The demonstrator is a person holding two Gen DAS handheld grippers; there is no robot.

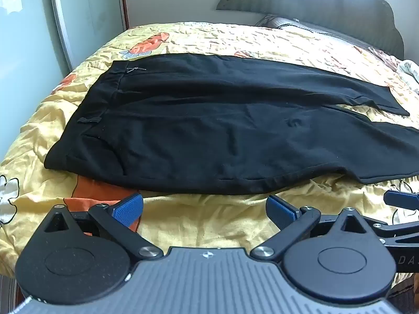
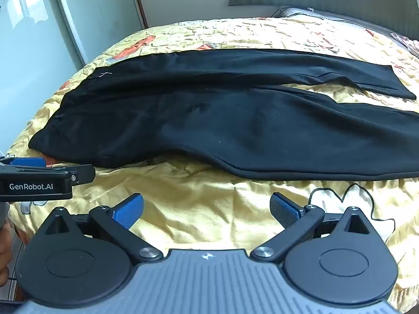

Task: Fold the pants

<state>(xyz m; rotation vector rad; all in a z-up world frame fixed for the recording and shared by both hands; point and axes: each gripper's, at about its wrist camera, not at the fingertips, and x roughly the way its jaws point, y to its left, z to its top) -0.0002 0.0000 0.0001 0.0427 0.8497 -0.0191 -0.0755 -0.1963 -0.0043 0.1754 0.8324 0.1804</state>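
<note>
On the bed (image 1: pixel 183 225), black pants (image 1: pixel 209 130) lie flat, waistband to the left and legs running right. Both the left hand-held gripper (image 1: pixel 205 209) and right hand-held gripper (image 2: pixel 207 209) hover just short of the near edge, jaws spread wide, empty.

A bare strip of yellow bedspread (image 1: pixel 209 214) runs along the lower middle of both views, open for passing. The black pants (image 1: pixel 222 130) fill mid-frame. The headboard (image 1: pixel 314 2) and pillow (image 1: pixel 288 24) close off the upper right.
</note>
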